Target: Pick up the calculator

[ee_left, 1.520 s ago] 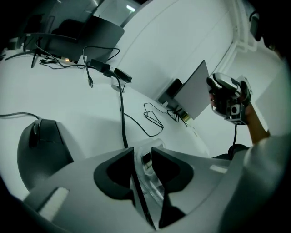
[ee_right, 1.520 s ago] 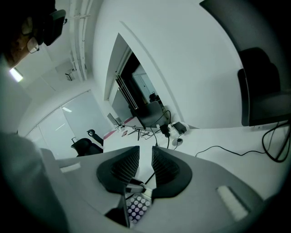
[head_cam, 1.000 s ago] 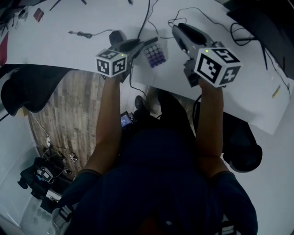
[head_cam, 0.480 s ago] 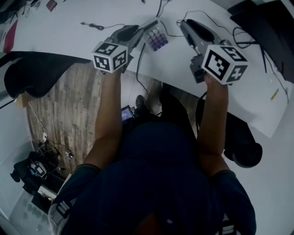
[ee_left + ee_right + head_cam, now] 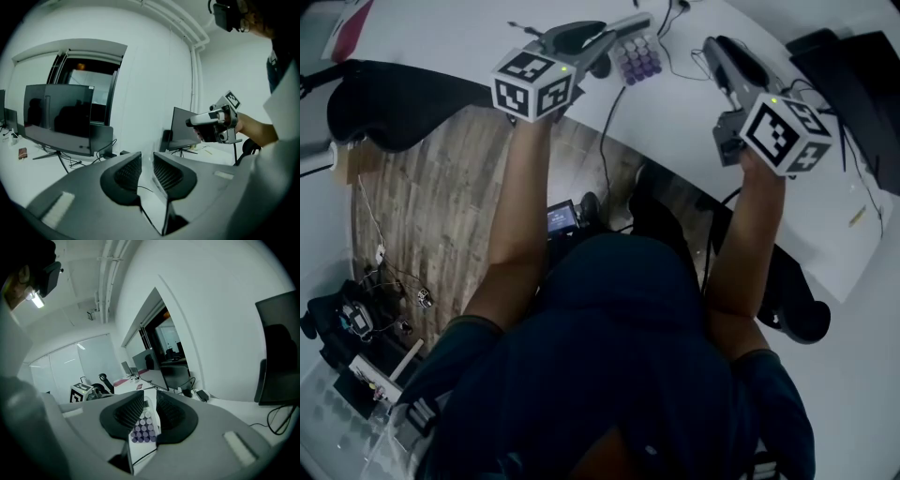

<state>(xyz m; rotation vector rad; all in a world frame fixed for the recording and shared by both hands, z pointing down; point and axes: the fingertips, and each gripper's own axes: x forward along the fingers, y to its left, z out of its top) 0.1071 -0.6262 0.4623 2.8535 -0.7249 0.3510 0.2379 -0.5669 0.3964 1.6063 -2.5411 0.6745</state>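
Observation:
The calculator (image 5: 639, 58) is white with purple keys. It hangs from my left gripper (image 5: 637, 22), which is shut on its edge, above the white desk (image 5: 469, 28). In the left gripper view only a thin white sliver of the calculator (image 5: 149, 187) shows between the pads of the left gripper (image 5: 147, 157). My right gripper (image 5: 717, 47) is held up to the right of it, apart from it. In the right gripper view the calculator (image 5: 143, 430) shows through the narrow gap of the right gripper (image 5: 151, 397), whose jaws have nothing between them.
A black chair (image 5: 394, 103) stands at the desk's left edge, another (image 5: 797, 309) at the lower right. Cables (image 5: 609, 122) trail off the desk. Dark monitors (image 5: 61, 117) (image 5: 853, 66) line its far side. Loose gear (image 5: 356, 328) lies on the wooden floor.
Both grippers have risen, the left one more. The calculator has gone up with the left gripper and shifted right in the head view. The left gripper has rolled somewhat.

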